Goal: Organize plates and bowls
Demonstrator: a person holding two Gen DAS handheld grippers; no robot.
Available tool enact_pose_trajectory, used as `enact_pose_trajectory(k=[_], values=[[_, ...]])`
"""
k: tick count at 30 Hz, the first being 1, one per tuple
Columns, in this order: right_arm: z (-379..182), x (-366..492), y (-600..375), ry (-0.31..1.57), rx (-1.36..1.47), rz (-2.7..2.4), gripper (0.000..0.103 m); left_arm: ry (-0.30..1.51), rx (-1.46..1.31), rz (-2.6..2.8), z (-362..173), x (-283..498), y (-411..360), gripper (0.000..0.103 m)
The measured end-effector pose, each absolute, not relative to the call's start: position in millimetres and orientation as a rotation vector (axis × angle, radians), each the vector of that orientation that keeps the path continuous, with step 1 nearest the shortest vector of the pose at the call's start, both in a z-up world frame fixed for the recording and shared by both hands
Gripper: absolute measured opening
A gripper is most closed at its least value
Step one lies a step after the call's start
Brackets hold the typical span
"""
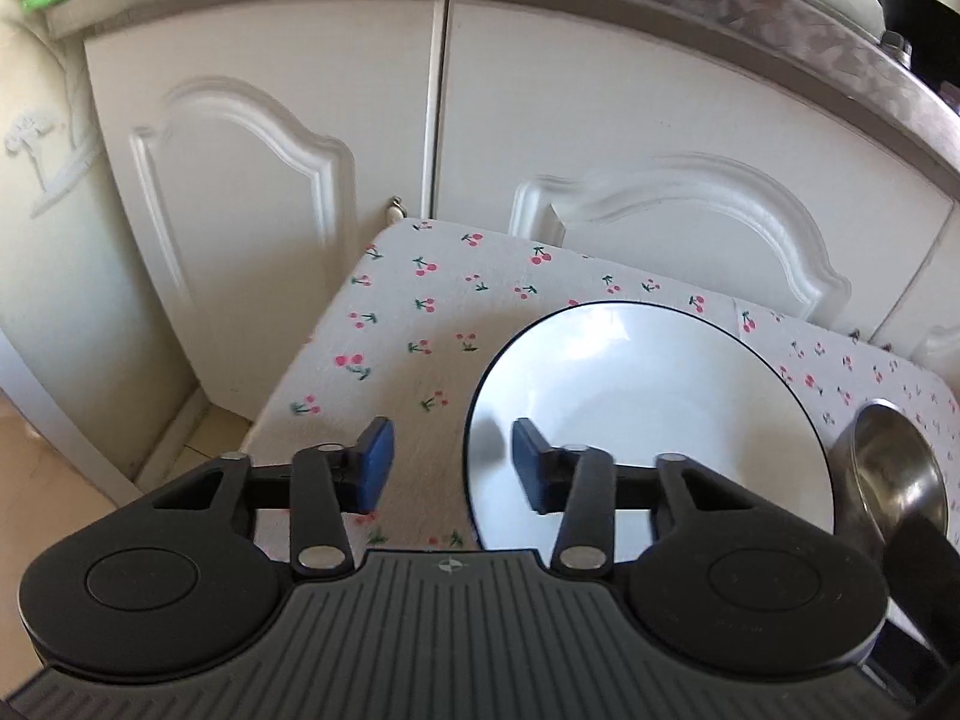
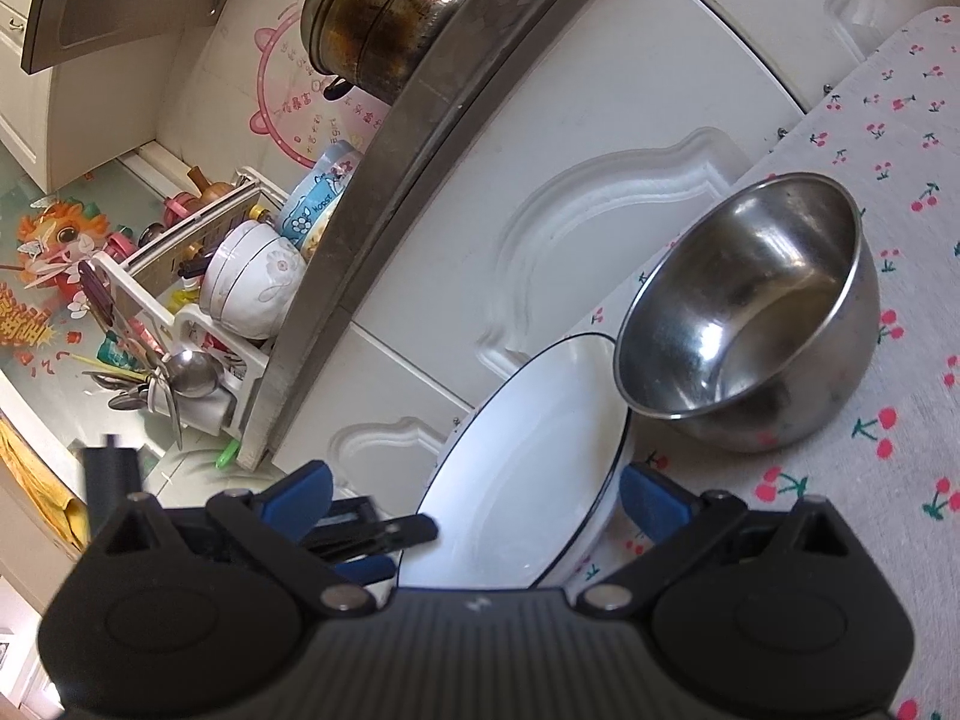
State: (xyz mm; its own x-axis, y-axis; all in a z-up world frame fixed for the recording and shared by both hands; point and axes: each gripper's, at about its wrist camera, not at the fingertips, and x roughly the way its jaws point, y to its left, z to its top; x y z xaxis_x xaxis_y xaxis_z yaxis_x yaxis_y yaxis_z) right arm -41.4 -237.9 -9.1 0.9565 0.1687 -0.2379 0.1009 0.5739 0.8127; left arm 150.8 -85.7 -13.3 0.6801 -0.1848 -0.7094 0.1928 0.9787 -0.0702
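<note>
Two tools are wide open and hold nothing. The left tool (image 1: 451,456) sits over the near edge of the white plate (image 1: 648,408) on the cherry-cloth table (image 1: 408,312). The right tool (image 2: 474,495) has the plate's edge between its fingers. A steel bowl (image 2: 750,312) stands just beside the plate.

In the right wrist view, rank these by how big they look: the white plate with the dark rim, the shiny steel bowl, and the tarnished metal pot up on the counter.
1. white plate with the dark rim, though it is closest to the camera
2. shiny steel bowl
3. tarnished metal pot, farther away and cropped by the frame
</note>
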Motion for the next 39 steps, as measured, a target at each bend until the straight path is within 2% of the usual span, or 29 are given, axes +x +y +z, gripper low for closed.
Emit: enact_pose_trajectory(k=[2, 8, 16, 19, 21, 24, 27, 31, 39], values=[[-10, -42, -239, 0.304, 0.969, 0.042, 0.099, 0.802, -0.001, -0.238, -19, 157, -86, 0.042], [-11, -40, -239, 0.307, 0.994, 0.083, 0.098, 0.797, 0.011, -0.286, -25, 170, -99, 0.042], [-12, -42, -242, 0.302, 1.015, 0.077, 0.094, 0.803, -0.016, -0.311, -24, 162, -93, 0.026], [-12, -40, -242, 0.336, 1.002, 0.055, 0.081, 0.79, -0.014, -0.298, -21, 153, -91, 0.023], [-13, -36, -240, 0.371, 0.992, 0.049, 0.065, 0.781, -0.024, -0.285, -20, 151, -89, 0.021], [-13, -32, -237, 0.41, 0.97, 0.049, 0.053, 0.776, -0.037, -0.282, -19, 150, -86, 0.018], [-13, -29, -233, 0.444, 0.937, 0.058, 0.046, 0.778, -0.054, -0.297, -16, 147, -82, 0.015], [-15, -29, -234, 0.443, 0.949, 0.051, 0.047, 0.778, -0.047, -0.3, -14, 146, -83, 0.014], [-15, -39, -242, 0.373, 0.992, 0.02, 0.07, 0.716, 0.014, -0.299, -15, 174, -94, 0.018]])
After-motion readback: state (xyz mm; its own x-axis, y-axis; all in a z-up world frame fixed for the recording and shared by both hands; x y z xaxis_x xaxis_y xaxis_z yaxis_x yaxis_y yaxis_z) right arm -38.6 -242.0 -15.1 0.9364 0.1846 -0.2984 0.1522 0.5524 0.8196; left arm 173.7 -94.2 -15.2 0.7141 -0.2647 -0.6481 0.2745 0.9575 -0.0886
